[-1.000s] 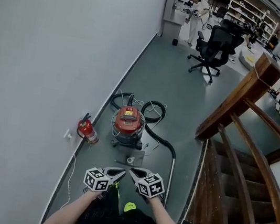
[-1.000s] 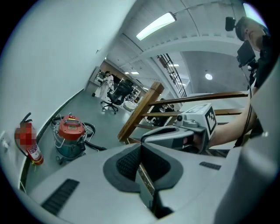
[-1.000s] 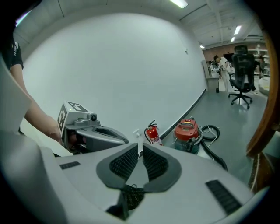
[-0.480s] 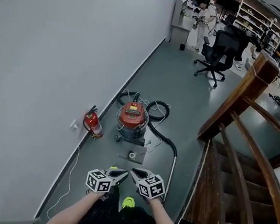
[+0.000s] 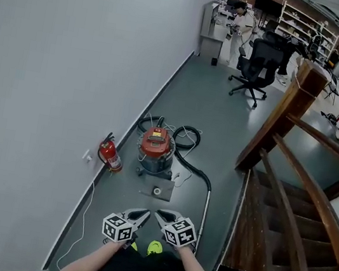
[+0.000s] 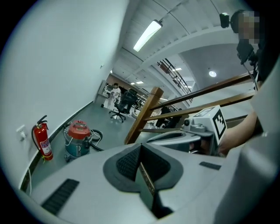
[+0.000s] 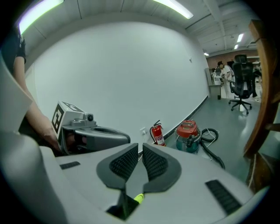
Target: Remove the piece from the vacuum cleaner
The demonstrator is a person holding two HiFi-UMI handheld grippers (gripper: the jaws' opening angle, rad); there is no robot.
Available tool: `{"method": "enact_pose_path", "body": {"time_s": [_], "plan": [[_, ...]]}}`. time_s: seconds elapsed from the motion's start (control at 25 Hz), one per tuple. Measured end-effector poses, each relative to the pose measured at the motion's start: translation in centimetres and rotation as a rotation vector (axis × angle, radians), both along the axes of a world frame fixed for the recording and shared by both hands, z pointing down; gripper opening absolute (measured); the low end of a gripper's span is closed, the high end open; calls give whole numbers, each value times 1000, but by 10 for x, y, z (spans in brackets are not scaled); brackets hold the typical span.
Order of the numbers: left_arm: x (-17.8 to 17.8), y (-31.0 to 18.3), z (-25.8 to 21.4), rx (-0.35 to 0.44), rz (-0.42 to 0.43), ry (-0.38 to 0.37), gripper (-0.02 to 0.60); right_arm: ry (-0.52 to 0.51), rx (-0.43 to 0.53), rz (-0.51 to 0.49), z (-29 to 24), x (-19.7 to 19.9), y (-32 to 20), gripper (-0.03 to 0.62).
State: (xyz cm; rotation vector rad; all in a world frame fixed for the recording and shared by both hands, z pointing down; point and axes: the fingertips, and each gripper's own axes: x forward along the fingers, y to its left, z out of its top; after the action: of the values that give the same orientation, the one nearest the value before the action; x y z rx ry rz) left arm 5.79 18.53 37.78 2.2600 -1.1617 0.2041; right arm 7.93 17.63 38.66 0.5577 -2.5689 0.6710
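— On the floor (image 5: 215, 113) by the wall (image 5: 71, 70) stands the vacuum cleaner (image 5: 155, 150), well apart from both grippers.
— Fingers?
— Pressed together on the left gripper (image 5: 145, 213); slightly spread, empty, on the right gripper (image 5: 158, 213).

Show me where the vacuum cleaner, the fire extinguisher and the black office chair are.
vacuum cleaner (image 5: 157, 142), head view, on its red lid.
fire extinguisher (image 5: 110, 155), head view, on its red cylinder.
black office chair (image 5: 260, 55), head view, on its backrest.

Grey floor (image 5: 216, 104) bears vacuum cleaner (image 5: 155, 149) (extinguisher (image 5: 109, 156) beside).
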Motion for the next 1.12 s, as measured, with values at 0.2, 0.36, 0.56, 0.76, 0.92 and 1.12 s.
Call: {"method": "enact_pose_path", "body": {"time_s": [0.2, 0.36, 0.56, 0.76, 0.92, 1.12], "plan": [[4, 2, -3, 18, 43, -29, 9, -15, 49, 20, -14, 0, -2, 21], [3, -5, -8, 29, 34, -22, 9, 3, 67, -9, -13, -5, 0, 15], [6, -11, -13, 54, 42, -31, 9, -20, 72, -11, -19, -7, -5, 15], [6, -15, -11, 51, 39, -37, 9, -10, 72, -15, -17, -4, -11, 15], [1, -15, -7, 40, 35, -47, 9, -16, 66, -14, -16, -6, -11, 15], [3, -20, -5, 44, 32, -48, 9, -14, 63, -16, -11, -3, -15, 15]]}}
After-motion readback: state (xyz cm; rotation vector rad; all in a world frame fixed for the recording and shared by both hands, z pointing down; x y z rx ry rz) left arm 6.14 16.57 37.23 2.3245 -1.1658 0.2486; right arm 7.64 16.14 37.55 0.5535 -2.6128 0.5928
